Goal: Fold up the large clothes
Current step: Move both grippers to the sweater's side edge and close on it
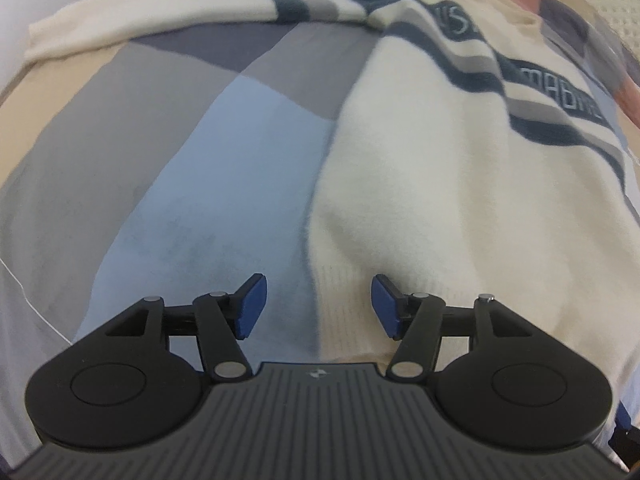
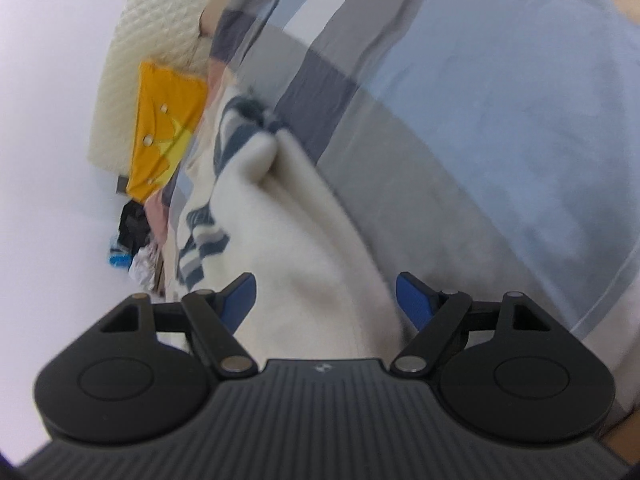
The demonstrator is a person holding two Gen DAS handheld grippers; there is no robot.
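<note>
A cream sweater (image 1: 432, 152) with navy and grey stripes lies flat on the bed, one sleeve (image 1: 152, 12) stretched out to the far left. My left gripper (image 1: 320, 306) points steeply down over the sweater's ribbed hem corner (image 1: 344, 312). Its blue pads (image 1: 252, 306) stand apart and press on nothing. In the blurred right wrist view the same sweater (image 2: 304, 240) runs up from between the fingers. My right gripper (image 2: 326, 302) is open, with cream fabric lying between its pads, which do not squeeze it.
The sweater rests on a patchwork bedspread (image 1: 192, 168) of grey, light blue and beige. A yellow garment (image 2: 168, 136) and a cream quilted headboard (image 2: 160, 20) sit at the far end. A dark heap of clothes (image 2: 132, 224) lies by the white wall.
</note>
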